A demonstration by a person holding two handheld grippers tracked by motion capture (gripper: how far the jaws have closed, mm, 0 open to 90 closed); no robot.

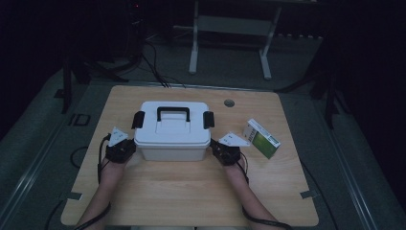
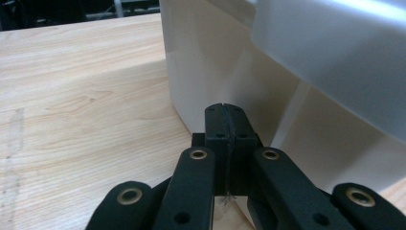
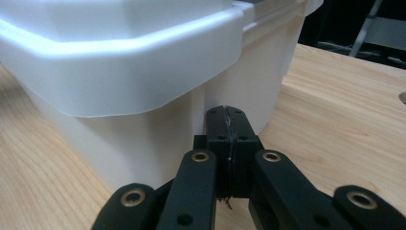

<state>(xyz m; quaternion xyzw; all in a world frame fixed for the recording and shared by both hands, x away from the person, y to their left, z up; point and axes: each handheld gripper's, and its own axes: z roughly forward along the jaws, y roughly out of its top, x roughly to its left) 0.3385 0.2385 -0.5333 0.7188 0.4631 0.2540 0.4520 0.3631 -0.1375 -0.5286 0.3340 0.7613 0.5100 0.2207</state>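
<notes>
White plastic storage box [image 1: 172, 135] with a black carry handle [image 1: 173, 113] on its lid and a black latch on each end, standing upright near the middle of the light wooden table [image 1: 191, 191], a little to the far side. Left latch [image 1: 138, 119] and right latch [image 1: 208, 119] both down against the box ends.

Left gripper [image 1: 128, 145], black with a grey three-cornered plate on top, just beside the near left corner of the box, held in a hand coming in from the near edge. In the left gripper view, jaws pressed flat together with nothing between them, left gripper [image 2: 225, 111] tips right up against the white wall of the box [image 2: 215, 72] below the overhanging lid rim; cannot tell whether touching or a hair apart.

Right gripper [image 1: 216, 145], same build, just beside the near right corner of the box, mirrored to the left one. In the right gripper view, jaws likewise closed on nothing, right gripper [image 3: 226, 113] tips close under the lid rim at the box [image 3: 143, 86] corner.

Small green and white cardboard carton [image 1: 261, 138] lying tilted on the table to the right of the right gripper, near but apart from it. Small round grey cap [image 1: 229, 102] set in the table near the far edge, right of the box.
</notes>
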